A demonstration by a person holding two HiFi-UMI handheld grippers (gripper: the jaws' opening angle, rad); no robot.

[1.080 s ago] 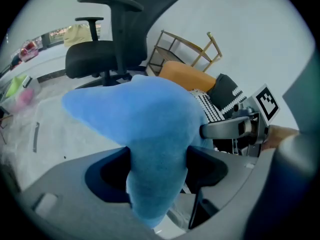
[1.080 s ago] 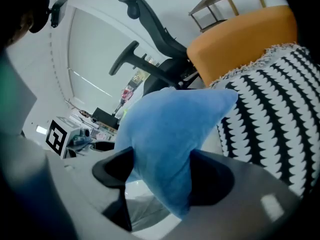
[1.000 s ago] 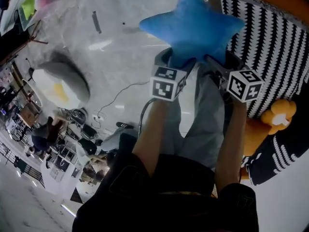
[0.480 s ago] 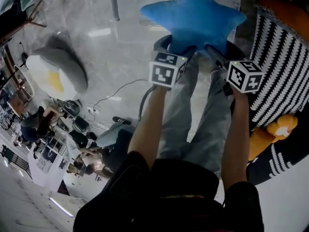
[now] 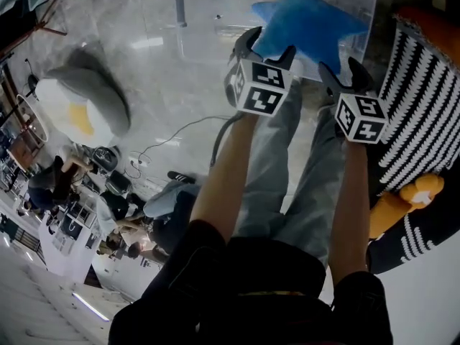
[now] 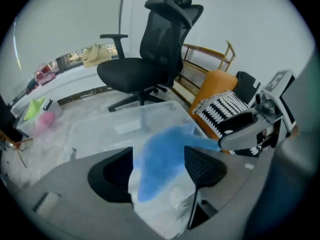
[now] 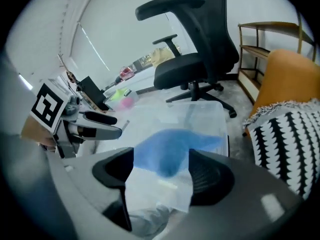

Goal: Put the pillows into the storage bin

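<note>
The blue star pillow (image 5: 313, 26) hangs over the clear storage bin (image 5: 208, 13), at the bin's right end and near its front edge as the head view shows it. Part of it is already below the rim. It is tipped forward, with its broad face turned up toward the head camera. Its widest spread runs left to right across the bin. One arm points at the bin's right wall, another points back toward the left end, and the two lower arms point at the grippers.

The left gripper (image 5: 267, 47) is clamped on the lower left arm. Blue fabric fills the gap between its pads in the left gripper view, and its jaws have just been closing a little on the soft stuffing. The right gripper (image 5: 341, 69) grips the lower right arm in the same way, with the pillow pressed between its wide-set jaws.

The bin stands on the pale marbled floor (image 5: 158, 99). A grey egg pillow (image 5: 79, 110) lies on the floor, well apart from the bin's left end. A black-and-white striped pillow (image 5: 424, 106) sits beside the bin's right end, and a black office chair (image 6: 150, 59) stands beyond the bin's far edge.
</note>
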